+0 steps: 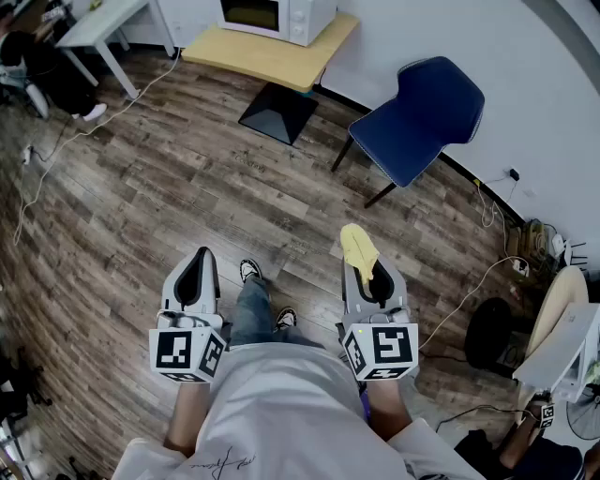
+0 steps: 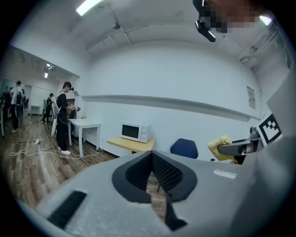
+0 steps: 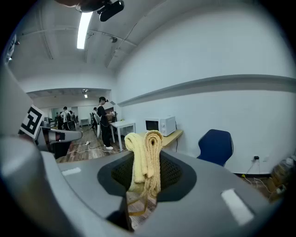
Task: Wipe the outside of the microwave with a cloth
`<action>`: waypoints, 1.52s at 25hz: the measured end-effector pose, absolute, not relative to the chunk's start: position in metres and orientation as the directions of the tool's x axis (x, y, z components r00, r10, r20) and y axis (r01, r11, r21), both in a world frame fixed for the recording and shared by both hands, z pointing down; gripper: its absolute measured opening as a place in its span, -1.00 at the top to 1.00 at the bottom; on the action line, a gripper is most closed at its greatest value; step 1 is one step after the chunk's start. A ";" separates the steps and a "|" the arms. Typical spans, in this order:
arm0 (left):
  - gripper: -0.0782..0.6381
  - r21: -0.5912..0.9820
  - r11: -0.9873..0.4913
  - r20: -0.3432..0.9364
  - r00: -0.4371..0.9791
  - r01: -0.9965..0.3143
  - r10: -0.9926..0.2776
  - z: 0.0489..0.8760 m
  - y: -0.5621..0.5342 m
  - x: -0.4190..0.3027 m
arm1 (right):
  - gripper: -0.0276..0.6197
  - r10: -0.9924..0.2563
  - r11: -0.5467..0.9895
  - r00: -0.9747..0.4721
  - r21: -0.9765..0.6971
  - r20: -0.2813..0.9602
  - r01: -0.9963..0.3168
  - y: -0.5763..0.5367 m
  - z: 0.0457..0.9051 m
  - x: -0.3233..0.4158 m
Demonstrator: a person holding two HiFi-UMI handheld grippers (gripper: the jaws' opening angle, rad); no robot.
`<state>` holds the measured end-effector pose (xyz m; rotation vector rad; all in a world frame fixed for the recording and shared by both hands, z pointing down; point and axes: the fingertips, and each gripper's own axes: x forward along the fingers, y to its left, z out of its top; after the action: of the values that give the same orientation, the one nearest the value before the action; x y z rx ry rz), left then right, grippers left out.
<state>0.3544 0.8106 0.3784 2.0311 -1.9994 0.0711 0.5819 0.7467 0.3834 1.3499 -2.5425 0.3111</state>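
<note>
A white microwave (image 1: 277, 17) stands on a light wooden table (image 1: 281, 58) against the far wall, well ahead of both grippers. It also shows small in the left gripper view, microwave (image 2: 135, 132), and in the right gripper view, microwave (image 3: 160, 125). My right gripper (image 1: 366, 267) is shut on a folded yellow cloth (image 1: 359, 248), which sticks up between the jaws as the cloth (image 3: 145, 157). My left gripper (image 1: 197, 272) is held level beside it, shut and empty, left gripper (image 2: 155, 173). Both hang over the wooden floor in front of the person's legs.
A blue chair (image 1: 427, 117) stands right of the wooden table. A white table (image 1: 103, 23) is at the far left, with a person (image 3: 102, 121) beside it. Cables (image 1: 56, 150) trail across the floor on the left. Black gear (image 1: 487, 333) and more cables lie at the right.
</note>
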 end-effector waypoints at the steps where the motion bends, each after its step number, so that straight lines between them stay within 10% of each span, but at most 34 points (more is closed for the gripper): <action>1: 0.80 0.181 0.004 0.235 0.040 -0.983 -0.971 0.377 0.807 0.350 | 0.58 -0.774 0.557 -0.546 -0.065 0.319 -0.828 0.744 0.383 0.577; 38: 0.80 0.172 -0.081 0.133 0.104 -0.982 -0.986 0.348 0.630 0.121 | 0.58 -0.681 0.711 -0.673 0.044 0.289 -0.701 0.560 0.342 0.293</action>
<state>0.1206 0.6302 0.3482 2.1619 -1.9678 -0.0252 0.2929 0.5604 0.3424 1.0908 -2.6351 0.1016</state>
